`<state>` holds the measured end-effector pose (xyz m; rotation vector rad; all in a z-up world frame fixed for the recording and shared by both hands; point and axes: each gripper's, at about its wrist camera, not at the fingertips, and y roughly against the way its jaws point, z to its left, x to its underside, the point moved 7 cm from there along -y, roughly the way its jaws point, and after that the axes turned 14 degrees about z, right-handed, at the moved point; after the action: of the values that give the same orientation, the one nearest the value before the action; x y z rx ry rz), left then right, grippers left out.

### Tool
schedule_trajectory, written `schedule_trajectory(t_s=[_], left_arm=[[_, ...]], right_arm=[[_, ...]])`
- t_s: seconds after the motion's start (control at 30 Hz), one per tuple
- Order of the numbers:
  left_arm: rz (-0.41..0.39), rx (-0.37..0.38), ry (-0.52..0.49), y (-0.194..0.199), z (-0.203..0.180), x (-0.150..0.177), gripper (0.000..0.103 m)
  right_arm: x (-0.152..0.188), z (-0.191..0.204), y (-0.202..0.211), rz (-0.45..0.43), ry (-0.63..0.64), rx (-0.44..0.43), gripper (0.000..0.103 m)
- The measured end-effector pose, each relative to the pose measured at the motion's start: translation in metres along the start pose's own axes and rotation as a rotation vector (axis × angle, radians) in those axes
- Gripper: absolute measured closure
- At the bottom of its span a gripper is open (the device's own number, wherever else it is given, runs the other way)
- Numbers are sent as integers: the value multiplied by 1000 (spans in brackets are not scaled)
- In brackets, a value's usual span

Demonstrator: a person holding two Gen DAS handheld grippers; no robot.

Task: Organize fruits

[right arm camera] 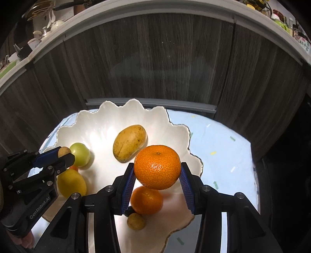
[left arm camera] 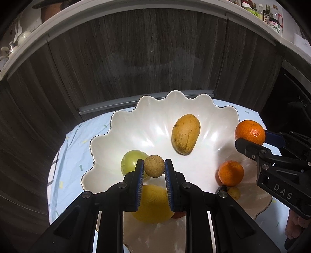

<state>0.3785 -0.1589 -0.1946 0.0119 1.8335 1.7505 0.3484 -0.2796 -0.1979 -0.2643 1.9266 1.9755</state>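
Note:
My left gripper (left arm camera: 154, 167) is shut on a small round tan fruit (left arm camera: 154, 166), held over the left side of the white scalloped bowl (left arm camera: 151, 116). My right gripper (right arm camera: 157, 172) is shut on a large orange (right arm camera: 157, 167) above the bowl's (right arm camera: 108, 116) right part; the left wrist view shows that orange (left arm camera: 250, 132) at the right. Inside the bowl lie a mango (left arm camera: 185, 134), a green fruit (left arm camera: 130, 162), a yellow lemon (left arm camera: 153, 204), a second orange (left arm camera: 231, 173) and a small yellow fruit (right arm camera: 136, 221).
The bowl rests on a light blue patterned cloth (right arm camera: 219, 146) over a small table. Dark wood cabinet fronts (left arm camera: 147, 58) stand close behind it. A counter above carries bottles (left arm camera: 272, 15) and crockery (right arm camera: 38, 35).

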Motion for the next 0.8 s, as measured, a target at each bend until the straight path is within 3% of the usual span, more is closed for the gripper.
schedule_trajectory(t_s=[0.1, 0.27, 0.33, 0.4, 0.5, 0.6, 0.8], left_arm=[[4, 5, 5, -1, 1, -1, 81], [3, 1, 13, 0, 3, -1, 63], [2, -2, 18, 1, 5, 0, 62], [2, -8, 23, 1, 7, 0, 57], [-7, -17, 32, 5, 9, 1, 45], [-9, -24, 34, 8, 10, 2, 44], [-24, -39, 60, 21, 13, 6, 25]], right_arm=[[1, 0, -3, 13, -3, -5, 57], [4, 4, -8, 34, 3, -16, 56], [5, 4, -8, 36, 2, -7, 55], [5, 2, -4, 15, -9, 11, 39], [4, 0, 3, -19, -19, 34, 26], [4, -1, 6, -24, -26, 40, 25], [7, -2, 18, -38, -36, 48, 25]])
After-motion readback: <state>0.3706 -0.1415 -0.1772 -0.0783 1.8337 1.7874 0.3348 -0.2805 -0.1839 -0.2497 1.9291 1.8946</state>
